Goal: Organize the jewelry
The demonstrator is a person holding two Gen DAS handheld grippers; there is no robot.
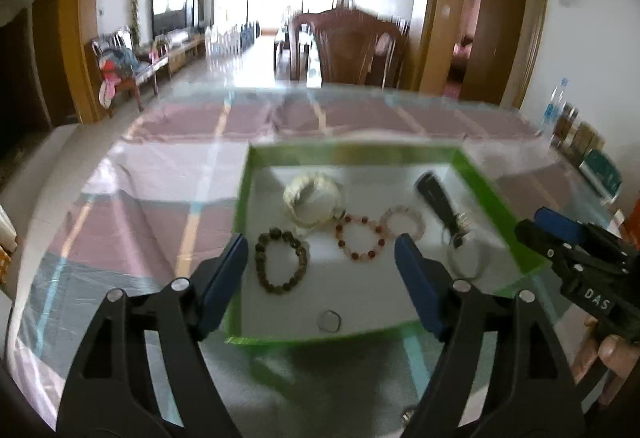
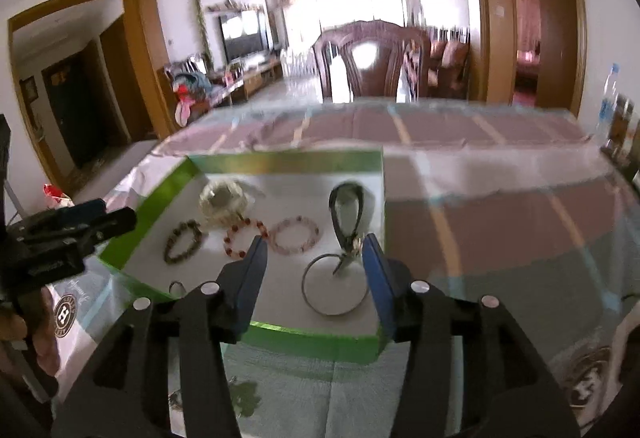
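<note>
A shallow tray with a green rim [image 1: 352, 150] and a white floor lies on the table. In it are a dark brown bead bracelet [image 1: 282, 262], a red and pink bead bracelet [image 1: 360, 238], a pale pink bracelet [image 1: 404, 222], a cream coiled bracelet [image 1: 314, 200], a black strap [image 1: 438, 198] joined to a big metal ring [image 1: 468, 258], and a small ring [image 1: 329, 320]. My left gripper [image 1: 322, 242] hovers open over the tray's near half, nothing between its fingers. My right gripper [image 2: 315, 240] is open above the metal ring [image 2: 335, 285] and black strap [image 2: 347, 210], holding nothing.
The glass-topped table carries a plaid cloth [image 1: 160, 206]. A water bottle [image 1: 554, 106] and several jars stand at the far right edge. A wooden chair [image 1: 352, 46] is behind the table. A small greenish item [image 2: 244, 398] lies on the table before the tray.
</note>
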